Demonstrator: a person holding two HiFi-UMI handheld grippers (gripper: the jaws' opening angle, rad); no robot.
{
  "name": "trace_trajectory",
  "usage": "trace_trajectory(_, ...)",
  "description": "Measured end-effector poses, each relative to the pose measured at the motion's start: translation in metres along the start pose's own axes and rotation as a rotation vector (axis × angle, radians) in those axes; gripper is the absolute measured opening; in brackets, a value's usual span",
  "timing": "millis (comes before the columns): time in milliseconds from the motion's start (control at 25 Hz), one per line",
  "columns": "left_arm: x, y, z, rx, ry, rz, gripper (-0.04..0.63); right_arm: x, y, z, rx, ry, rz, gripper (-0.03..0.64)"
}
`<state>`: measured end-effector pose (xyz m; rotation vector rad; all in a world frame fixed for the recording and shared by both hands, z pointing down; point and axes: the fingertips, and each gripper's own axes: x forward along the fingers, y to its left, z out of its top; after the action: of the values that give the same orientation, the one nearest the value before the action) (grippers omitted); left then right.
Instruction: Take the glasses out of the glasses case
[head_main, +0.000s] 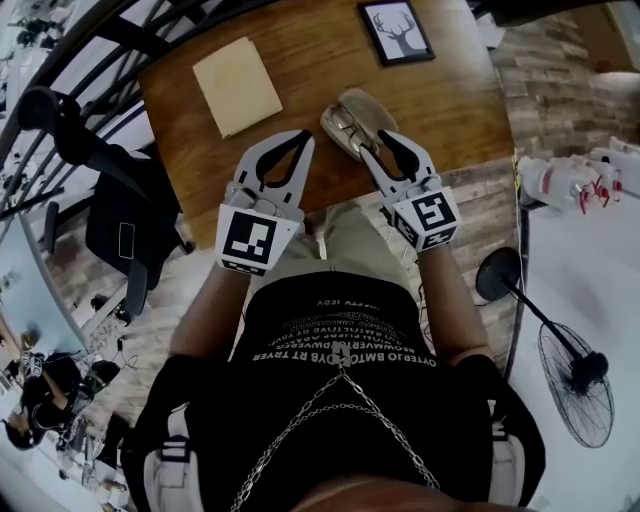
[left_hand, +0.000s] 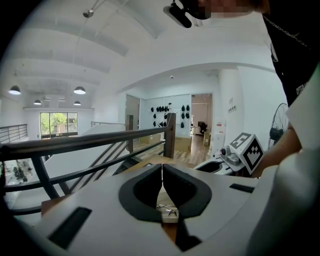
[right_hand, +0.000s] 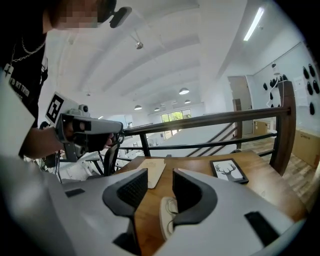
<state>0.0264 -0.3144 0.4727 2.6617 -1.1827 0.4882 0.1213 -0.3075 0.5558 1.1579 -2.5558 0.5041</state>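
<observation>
Jaws of the left gripper are being held together, tip against tip, with nothing between them, as is being shown along their length in the left gripper view. Jaws of the right gripper are being held wide apart, and no thing is being pressed by their pads. The glasses case is being shown lying on the wooden bench, near its front edge and to the right of the middle; it appears open, with the glasses lying inside. In the head view the right gripper's tips are being seen over the near right side of the case, and contact cannot be judged there. In the right gripper view the case is being seen low in the gap between the jaws, partly hidden behind the right-hand jaw, with the glasses showing in it. The left gripper is being held just left of the case, apart from it. A beige sheet is being shown lying flat on the far left part of the bench, and a framed deer picture at its far right edge, both well apart from the case.
</observation>
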Motion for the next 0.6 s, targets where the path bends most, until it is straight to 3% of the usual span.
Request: trace_trajectory(600,-0.009,0.006,-0.008,-0.017,0.013,0.008,0.029,0.041,-0.020,-0.053,0.037,0.113,-0.011,0.138)
